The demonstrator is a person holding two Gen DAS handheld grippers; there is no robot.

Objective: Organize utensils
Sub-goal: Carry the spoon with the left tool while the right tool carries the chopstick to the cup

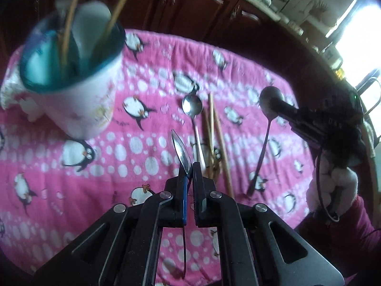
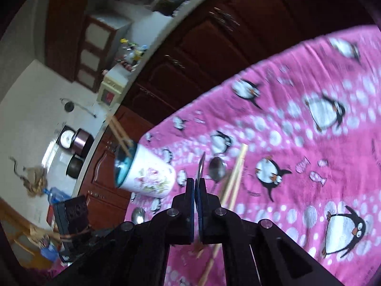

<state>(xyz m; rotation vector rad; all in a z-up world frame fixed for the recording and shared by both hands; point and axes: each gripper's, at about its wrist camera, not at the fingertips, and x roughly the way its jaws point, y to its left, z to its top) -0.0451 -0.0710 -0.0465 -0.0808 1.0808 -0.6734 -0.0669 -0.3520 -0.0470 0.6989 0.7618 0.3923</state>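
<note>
Pink cloth beyond spoon-gripping claws

1. I was working in a home kitchen: dark wooden cabinet doors with metal handles ran along behind the table.
2. A pale countertop above them carried jars and small clutter.
3. Against the white wall stood a rice cooker and a dark pot.
4. The table wore a pink penguin-print cloth, a household touch.
5. On it stood a floral mug holding chopsticks, with spoons lying loose nearby.
6. Daylight came through a window.
</note>
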